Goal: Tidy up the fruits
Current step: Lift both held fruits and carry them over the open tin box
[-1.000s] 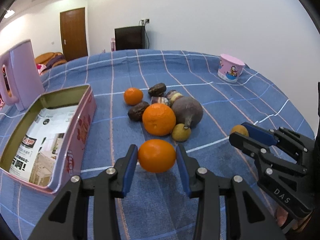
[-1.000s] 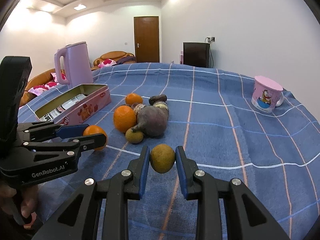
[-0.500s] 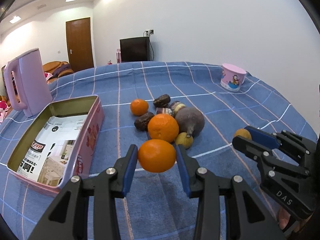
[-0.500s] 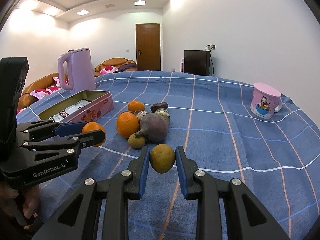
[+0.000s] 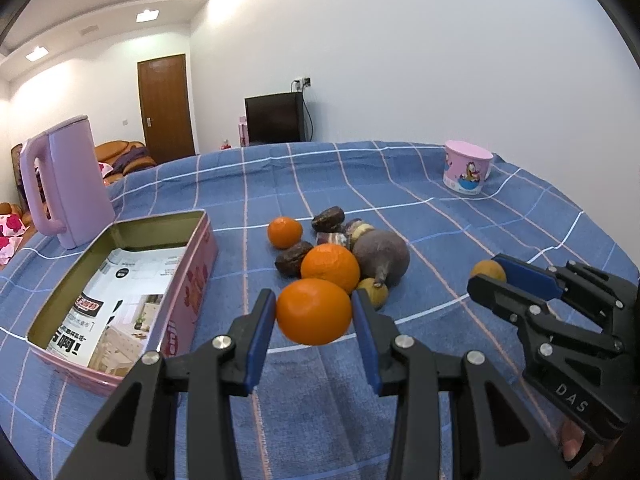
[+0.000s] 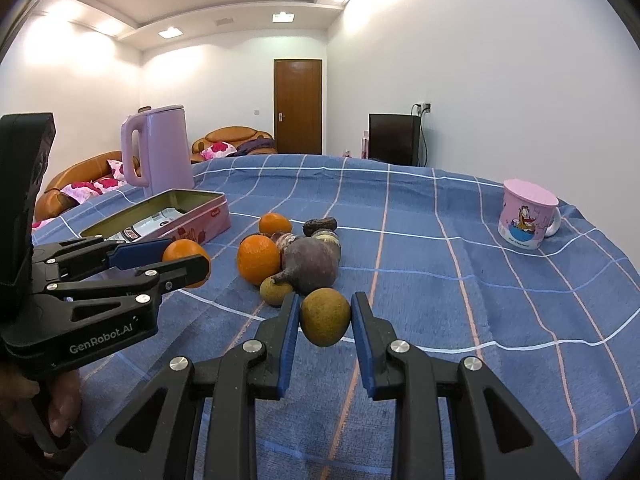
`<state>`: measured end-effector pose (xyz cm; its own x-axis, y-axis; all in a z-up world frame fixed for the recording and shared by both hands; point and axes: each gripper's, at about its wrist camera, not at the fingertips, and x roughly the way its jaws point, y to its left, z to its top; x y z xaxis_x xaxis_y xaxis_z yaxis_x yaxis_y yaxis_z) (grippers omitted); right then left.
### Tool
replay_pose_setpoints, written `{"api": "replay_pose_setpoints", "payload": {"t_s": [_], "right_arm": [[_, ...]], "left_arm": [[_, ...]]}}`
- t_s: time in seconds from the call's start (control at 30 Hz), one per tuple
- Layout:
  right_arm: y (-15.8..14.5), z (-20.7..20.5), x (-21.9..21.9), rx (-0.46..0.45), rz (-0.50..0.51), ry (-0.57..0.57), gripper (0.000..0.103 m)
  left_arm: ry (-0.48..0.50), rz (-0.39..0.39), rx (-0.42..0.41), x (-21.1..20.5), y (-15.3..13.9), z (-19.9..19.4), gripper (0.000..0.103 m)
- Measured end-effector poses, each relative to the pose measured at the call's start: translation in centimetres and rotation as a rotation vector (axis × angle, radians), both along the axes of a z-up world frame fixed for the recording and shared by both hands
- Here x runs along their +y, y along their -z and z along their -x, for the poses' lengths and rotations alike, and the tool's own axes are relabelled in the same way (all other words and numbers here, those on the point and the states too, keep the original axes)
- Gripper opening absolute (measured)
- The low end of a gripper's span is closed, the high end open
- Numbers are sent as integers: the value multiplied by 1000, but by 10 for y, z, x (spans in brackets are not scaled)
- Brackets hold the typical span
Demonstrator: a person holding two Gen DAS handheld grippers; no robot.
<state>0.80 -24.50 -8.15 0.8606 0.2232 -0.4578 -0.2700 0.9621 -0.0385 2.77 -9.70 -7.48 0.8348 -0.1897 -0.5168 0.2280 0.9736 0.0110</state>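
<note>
My left gripper (image 5: 314, 314) is shut on an orange (image 5: 314, 311) and holds it above the blue checked cloth, right of the open pink tin (image 5: 120, 280). My right gripper (image 6: 325, 318) is shut on a small brownish-yellow fruit (image 6: 325, 316), also held off the cloth. A pile of fruit lies beyond both: a second orange (image 5: 330, 267), a small orange (image 5: 285, 232), a purple beet-like fruit (image 5: 386, 255), several dark dates (image 5: 294, 262) and a small yellow-brown fruit (image 5: 374, 293). The left gripper (image 6: 188, 258) shows in the right wrist view, the right gripper (image 5: 490, 272) in the left wrist view.
A pink kettle (image 5: 66, 184) stands behind the tin (image 6: 172, 220), which holds printed paper. A pink cartoon mug (image 6: 528, 216) stands at the far right. The cloth-covered table (image 5: 400, 184) drops off at its far and right edges.
Both grippers have risen and tilted up with their fruits still held; the table and pile sit lower in both views. The pile has not moved.
</note>
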Motion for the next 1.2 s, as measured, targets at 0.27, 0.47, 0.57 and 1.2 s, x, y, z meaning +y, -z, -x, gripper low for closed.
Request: {"api": "replay_pose_setpoints", "payload": {"t_s": [0.27,0.47,0.57,1.2], "right_arm": [[-1,4,0,-23,0,-7,28],[-1,6,-1,-36,-2,-8,28],[-1,8,-1,-45,-4,-7,28],[-9,12,4,-90,27,-20,28]], "left_arm": [[-6,4,-36,1,-2,5,41],[-7,3,-61,2,-4,9,41],[-8,2,-74,2,-5,11,41],[-42,29,-113,17,-12,16,41]]}}
